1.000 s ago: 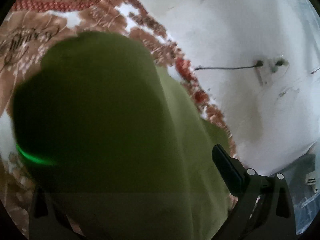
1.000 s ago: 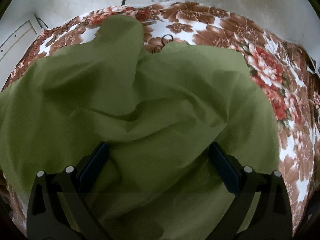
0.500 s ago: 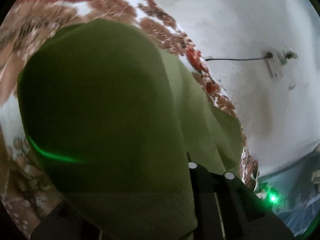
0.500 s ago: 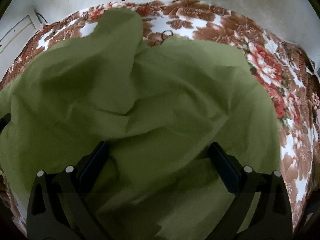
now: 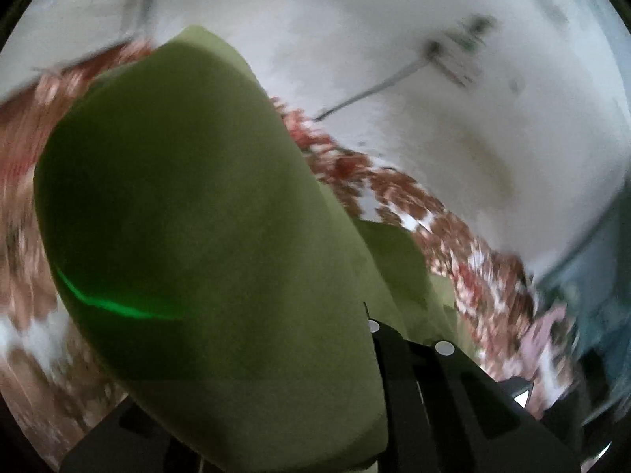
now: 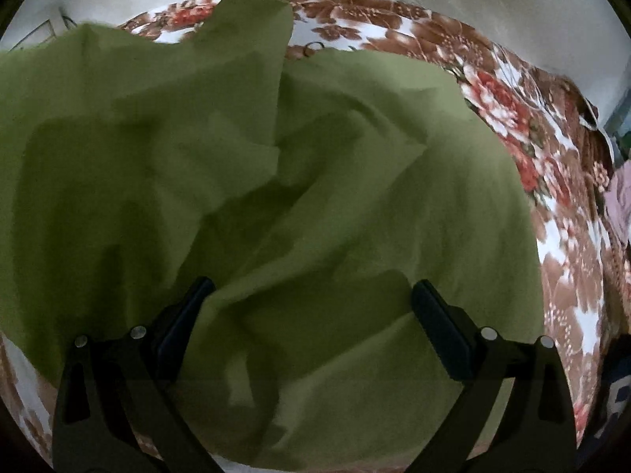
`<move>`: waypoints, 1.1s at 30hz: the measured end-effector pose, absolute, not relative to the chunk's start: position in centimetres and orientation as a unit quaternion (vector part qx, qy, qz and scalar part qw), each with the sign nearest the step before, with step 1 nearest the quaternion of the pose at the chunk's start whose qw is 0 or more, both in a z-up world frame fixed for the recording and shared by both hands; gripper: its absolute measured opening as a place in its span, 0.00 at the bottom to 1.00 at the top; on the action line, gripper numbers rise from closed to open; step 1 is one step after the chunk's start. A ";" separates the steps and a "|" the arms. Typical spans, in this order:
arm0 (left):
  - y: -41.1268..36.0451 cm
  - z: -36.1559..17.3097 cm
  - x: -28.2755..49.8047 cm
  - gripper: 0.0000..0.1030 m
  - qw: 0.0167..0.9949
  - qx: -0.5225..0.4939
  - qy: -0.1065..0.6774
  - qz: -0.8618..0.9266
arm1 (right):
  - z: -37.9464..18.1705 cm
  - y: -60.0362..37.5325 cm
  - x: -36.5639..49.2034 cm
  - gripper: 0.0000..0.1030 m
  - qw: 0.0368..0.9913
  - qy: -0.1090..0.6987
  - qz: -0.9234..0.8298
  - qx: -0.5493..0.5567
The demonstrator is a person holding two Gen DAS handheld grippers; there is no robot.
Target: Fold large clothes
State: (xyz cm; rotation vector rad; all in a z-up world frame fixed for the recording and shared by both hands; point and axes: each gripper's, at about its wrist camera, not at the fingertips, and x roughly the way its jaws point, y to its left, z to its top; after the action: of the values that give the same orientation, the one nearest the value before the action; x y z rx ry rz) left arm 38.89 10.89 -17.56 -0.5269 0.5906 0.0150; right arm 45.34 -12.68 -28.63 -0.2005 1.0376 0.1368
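A large olive-green garment [image 6: 315, 157] lies crumpled across the floral bedspread [image 6: 493, 102]. My right gripper [image 6: 311, 307] hovers just over its near part, open, with wrinkled cloth below the wide gap and its pads [image 6: 437, 327] pressing on nothing. In the left wrist view the same green garment [image 5: 197, 216] drapes over my left gripper [image 5: 368, 317] and hides its left finger. The jaws there are closing tight together with a fold of the cloth caught between them, and the cloth hangs lifted off the bed.
The floral bedspread [image 5: 414, 197] runs to a white wall [image 5: 394, 39] with a cable and socket [image 5: 445, 51]. A pale pinkish item [image 6: 619, 205] lies at the bed's right edge. Something bluish [image 5: 603, 276] stands at the right of the left wrist view.
My left gripper went from open to shut on the green cloth, then rose and rolled, lifting it. In the right wrist view the cloth's left side has risen; the right gripper stays open.
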 end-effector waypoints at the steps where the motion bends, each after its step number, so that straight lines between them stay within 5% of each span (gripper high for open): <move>1: 9.5 -16.6 39.3 0.07 0.930 -0.230 0.286 -0.001 | -28.9 -12.9 45.3 0.95 0.861 0.496 0.063 -0.094; 11: -6.5 -12.1 42.0 0.07 0.950 0.056 0.295 -0.083 | -30.3 -13.5 44.4 0.95 0.866 0.488 0.066 -0.089; 22: -20.6 -17.4 41.7 0.07 0.844 0.405 0.327 -0.127 | -26.7 -19.3 38.4 0.95 0.887 0.447 0.086 -0.073; 33: -28.6 -24.1 40.3 0.08 0.732 0.558 0.353 -0.171 | -26.2 -38.8 35.4 0.95 0.866 0.496 -0.062 -0.020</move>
State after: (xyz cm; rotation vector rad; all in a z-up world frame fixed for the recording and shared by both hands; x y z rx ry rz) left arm 40.27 -28.65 -24.14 1.2275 0.7769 -0.3759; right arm 35.44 -38.75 -26.23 -0.0419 1.0393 -0.1305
